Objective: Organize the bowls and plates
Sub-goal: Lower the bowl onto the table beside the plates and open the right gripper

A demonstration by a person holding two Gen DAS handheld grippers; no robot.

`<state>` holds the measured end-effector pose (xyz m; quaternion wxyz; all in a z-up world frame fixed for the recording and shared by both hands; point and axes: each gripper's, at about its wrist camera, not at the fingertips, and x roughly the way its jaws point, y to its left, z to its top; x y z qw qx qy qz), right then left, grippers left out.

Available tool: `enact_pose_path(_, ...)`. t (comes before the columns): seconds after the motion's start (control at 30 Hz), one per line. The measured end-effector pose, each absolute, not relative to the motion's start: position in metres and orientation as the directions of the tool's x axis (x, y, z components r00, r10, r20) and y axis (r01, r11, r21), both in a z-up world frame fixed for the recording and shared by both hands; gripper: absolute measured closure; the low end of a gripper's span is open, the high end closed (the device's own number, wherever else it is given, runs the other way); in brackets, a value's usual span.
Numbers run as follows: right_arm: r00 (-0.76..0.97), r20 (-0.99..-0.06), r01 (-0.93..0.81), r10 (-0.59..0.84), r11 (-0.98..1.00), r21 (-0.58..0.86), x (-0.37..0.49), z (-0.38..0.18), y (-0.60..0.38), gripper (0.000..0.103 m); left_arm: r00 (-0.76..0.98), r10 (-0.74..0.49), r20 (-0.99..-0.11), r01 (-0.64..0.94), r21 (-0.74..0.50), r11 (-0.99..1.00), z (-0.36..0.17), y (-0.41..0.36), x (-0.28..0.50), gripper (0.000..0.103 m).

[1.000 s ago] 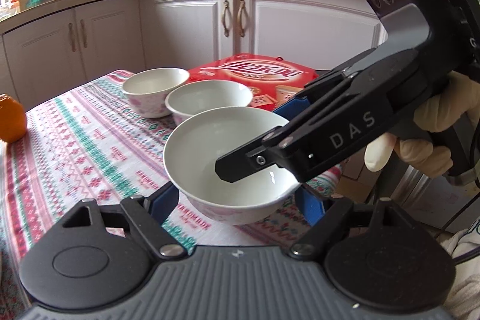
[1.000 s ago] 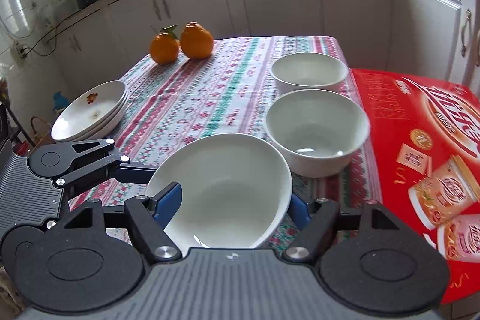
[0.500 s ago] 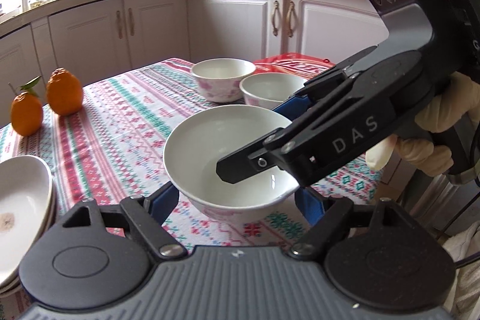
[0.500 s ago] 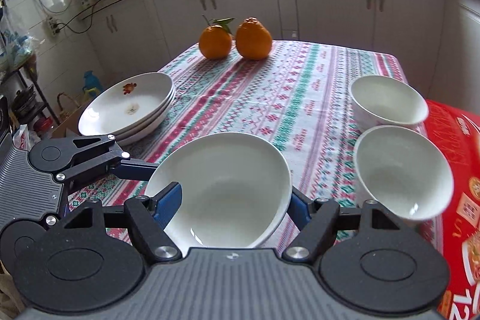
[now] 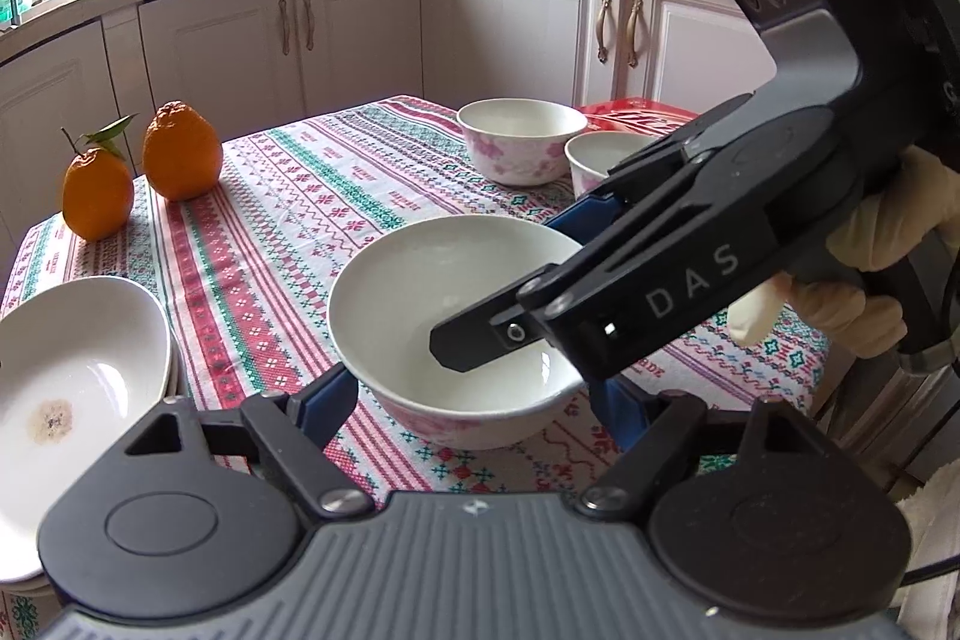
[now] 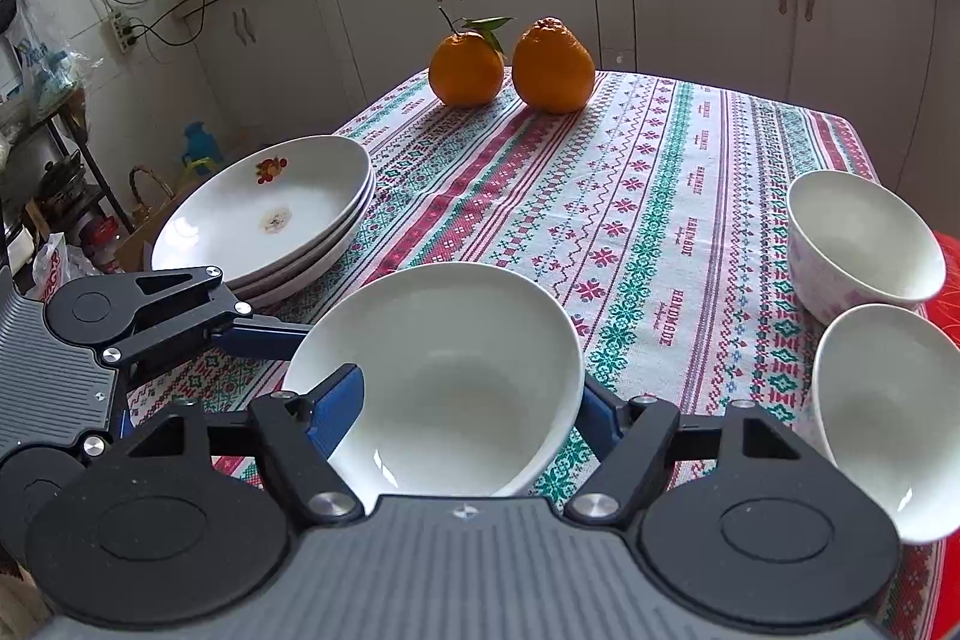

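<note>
**You carry one glazed bowl between both tools, above the surface.**
The bowl [image 5: 456,328] is stiff, smooth ceramic, likely slippery and breakable. Your left tool [image 5: 474,400] clamps its sides with the blue pads, and your right tool [image 6: 462,406] does the same from the other side. It hangs over the patterned surface [image 6: 648,220], between the stacked plates [image 6: 264,214] and the two other bowls [image 6: 864,244]. Grip the wall below the rim and keep it level.
</note>
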<state>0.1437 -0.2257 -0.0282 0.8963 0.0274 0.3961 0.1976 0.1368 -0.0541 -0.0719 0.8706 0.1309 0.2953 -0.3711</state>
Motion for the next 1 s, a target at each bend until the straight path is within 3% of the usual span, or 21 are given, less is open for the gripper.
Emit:
enact_pose_path(0.53,0.611,-0.7,-0.325,0.37,0.923,0.205,0.15,-0.032,-0.226,0.023,0.547,-0.566,-0.617,0.722,0.005,0.692,-0.072,-0.057,0.145,0.019)
enact_pose_path(0.63,0.608,-0.695,-0.331,0.384,0.918,0.217,0.149,-0.033,-0.226,0.019,0.55,-0.564,-0.616,0.724,0.013,0.69,-0.074,-0.057,0.144,0.019)
enact_pose_path(0.7,0.612,-0.686,-0.34,0.393,0.914,0.221,0.147,-0.032,-0.226,0.006,0.557,-0.568,-0.606,0.724,0.019,0.69,-0.073,-0.056,0.143,0.011)
enact_pose_path(0.77,0.627,-0.675,-0.338,0.389,0.916,0.213,0.144,-0.03,-0.226,0.0,0.557,-0.579,-0.596,0.723,0.004,0.691,-0.07,-0.054,0.143,0.008)
enact_pose_path(1.0,0.654,-0.664,-0.314,0.362,0.929,0.197,0.136,-0.023,-0.232,0.0,0.571,-0.546,-0.613,0.705,0.027,0.708,-0.069,-0.052,0.138,0.007)
